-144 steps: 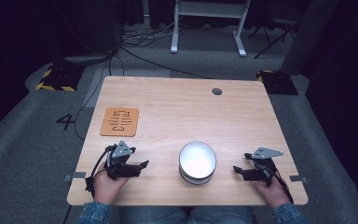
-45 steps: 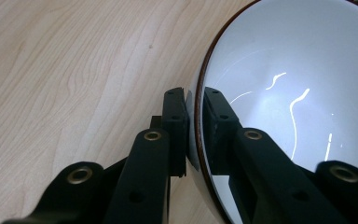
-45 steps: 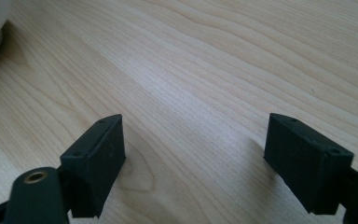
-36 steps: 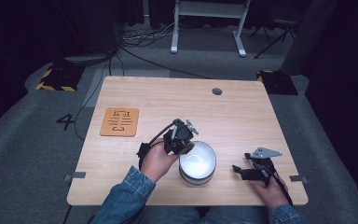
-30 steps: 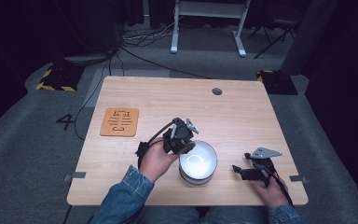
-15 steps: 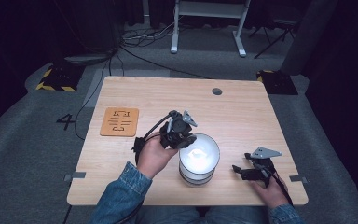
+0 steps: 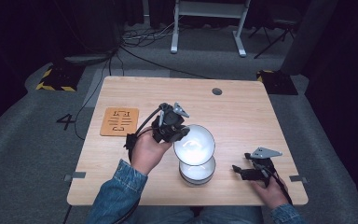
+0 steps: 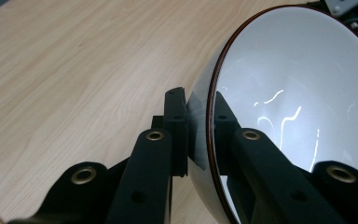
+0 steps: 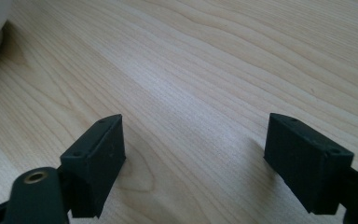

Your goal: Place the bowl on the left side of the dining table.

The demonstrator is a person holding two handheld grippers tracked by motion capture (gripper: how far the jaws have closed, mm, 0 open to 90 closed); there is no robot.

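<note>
Left gripper (image 7: 176, 135) clamped on top bowl's (image 7: 194, 144) rim, now raised above the lower bowl (image 7: 196, 171), right gripper (image 7: 240, 171) apart, unmoved beside it

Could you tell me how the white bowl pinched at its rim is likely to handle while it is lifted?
The raised bowl looks glossy, so the left gripper may slip. Held at one rim point, it could tilt. It seems rigid and probably breakable.
</note>
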